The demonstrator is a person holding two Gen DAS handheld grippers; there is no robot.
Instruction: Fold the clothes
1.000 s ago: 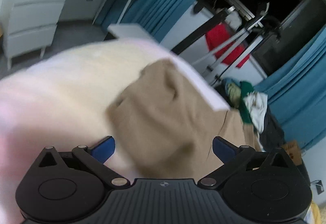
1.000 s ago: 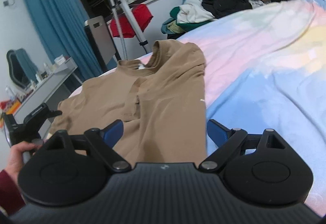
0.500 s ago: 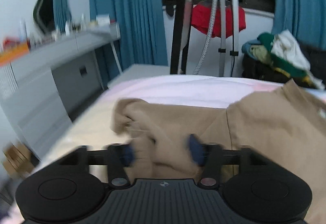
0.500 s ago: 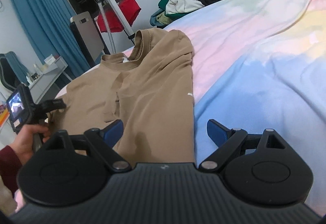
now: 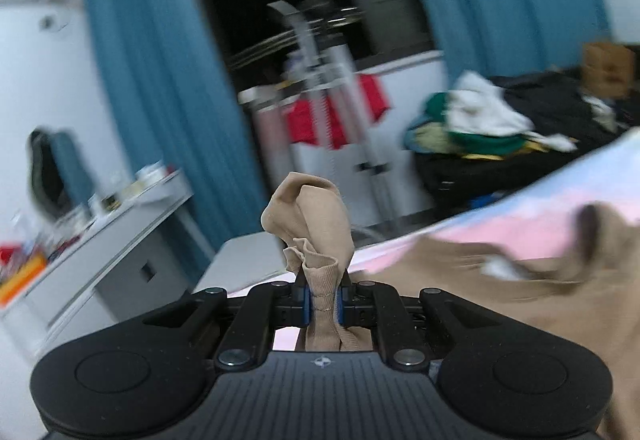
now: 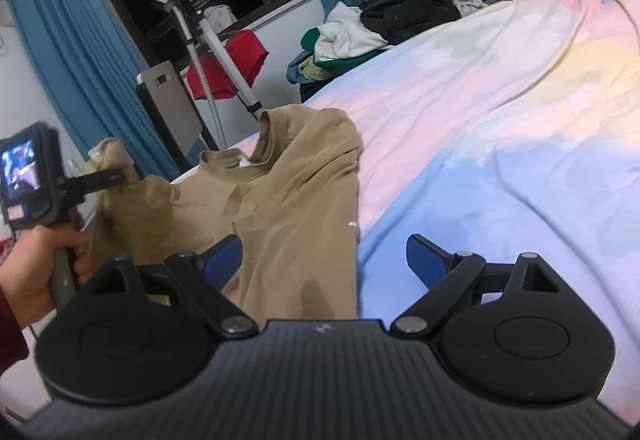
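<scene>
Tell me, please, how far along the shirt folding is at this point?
Early. Done: the shirt lies on the bed, its right side apparently already folded inward. In hand: the left tool is shut on the sleeve, lifted off the bed. The right tool is open and holds nothing. Left: bring that sleeve in, then fold the body.

Tan T-shirt (image 6: 296, 208) lies on my pastel bedspread, collar toward 12 o'clock, right side folded inward over the body. Its sleeve at 9 o'clock is lifted off the bed, bunched fabric (image 5: 320, 240) sticking up, creased and rumpled.
</scene>
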